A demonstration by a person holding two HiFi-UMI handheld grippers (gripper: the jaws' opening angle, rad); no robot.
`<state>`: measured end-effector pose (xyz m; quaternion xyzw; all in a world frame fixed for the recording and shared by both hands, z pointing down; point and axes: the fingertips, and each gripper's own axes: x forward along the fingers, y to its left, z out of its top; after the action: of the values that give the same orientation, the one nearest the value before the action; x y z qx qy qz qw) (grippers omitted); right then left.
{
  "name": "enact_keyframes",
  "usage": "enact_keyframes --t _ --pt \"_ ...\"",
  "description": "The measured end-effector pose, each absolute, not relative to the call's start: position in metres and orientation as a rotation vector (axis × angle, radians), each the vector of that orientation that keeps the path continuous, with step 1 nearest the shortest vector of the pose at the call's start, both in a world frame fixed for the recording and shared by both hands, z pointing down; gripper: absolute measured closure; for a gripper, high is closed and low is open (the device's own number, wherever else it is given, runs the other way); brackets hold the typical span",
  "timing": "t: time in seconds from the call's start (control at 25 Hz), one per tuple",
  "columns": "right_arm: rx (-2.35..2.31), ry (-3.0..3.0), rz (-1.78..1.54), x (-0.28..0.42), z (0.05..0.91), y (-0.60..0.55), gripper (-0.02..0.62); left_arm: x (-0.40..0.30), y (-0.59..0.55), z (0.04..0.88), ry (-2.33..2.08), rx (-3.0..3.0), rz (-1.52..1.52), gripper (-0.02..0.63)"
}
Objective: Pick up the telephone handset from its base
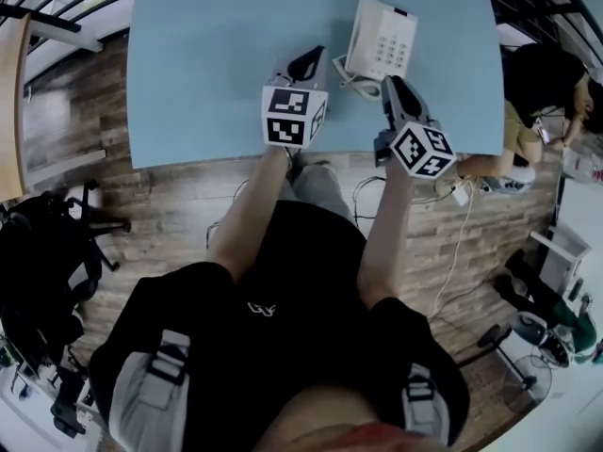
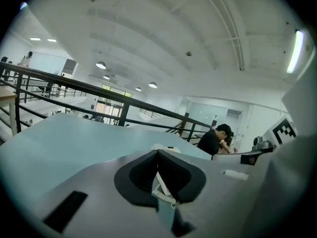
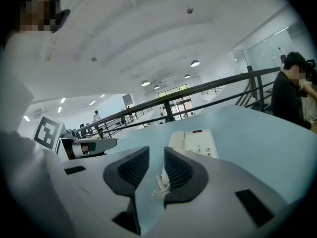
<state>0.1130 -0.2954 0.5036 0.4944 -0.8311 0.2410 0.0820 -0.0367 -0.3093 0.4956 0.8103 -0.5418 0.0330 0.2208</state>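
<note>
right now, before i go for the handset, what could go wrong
1. The cord lies between the right hand-held gripper and the handset; the jaws could snag it.
2. Those jaws stand only slightly apart, probably too narrow for the handset as they are.
3. Nothing visibly anchors the phone, so a nudge might slide it.

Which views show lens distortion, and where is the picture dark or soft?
Head view: fisheye bends the table edges; the telephone is sharp. Left gripper view: black rounded corners, curved railing. Right gripper view: black corners too; telephone clear.
</note>
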Motion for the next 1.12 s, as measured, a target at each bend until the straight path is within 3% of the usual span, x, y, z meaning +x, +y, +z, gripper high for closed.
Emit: enact_keyframes --t 0.04,0.08,0.6,1.12 --pt "1.471 -2.475 0.757 0.112 0.510 -0.300 0.478 -0.036 -0.313 0.500 -1.493 2.234 0.097 0.607" --pt "1.461 -2.467 0.791 0.109 0.517 -0.305 0.450 -0.035 -0.316 0.504 -1.487 2.226 0.102 0.607" --pt "1.191 -2.347 0.928 0.097 0.591 -0.386 0.383 -0.026 -0.333 0.564 -1.464 2.096 0.166 0.607" --pt "1.052 -2.373 1.170 0.077 0.611 -0.422 0.414 -0.024 -0.354 0.577 -1.428 2.072 0.150 0.607"
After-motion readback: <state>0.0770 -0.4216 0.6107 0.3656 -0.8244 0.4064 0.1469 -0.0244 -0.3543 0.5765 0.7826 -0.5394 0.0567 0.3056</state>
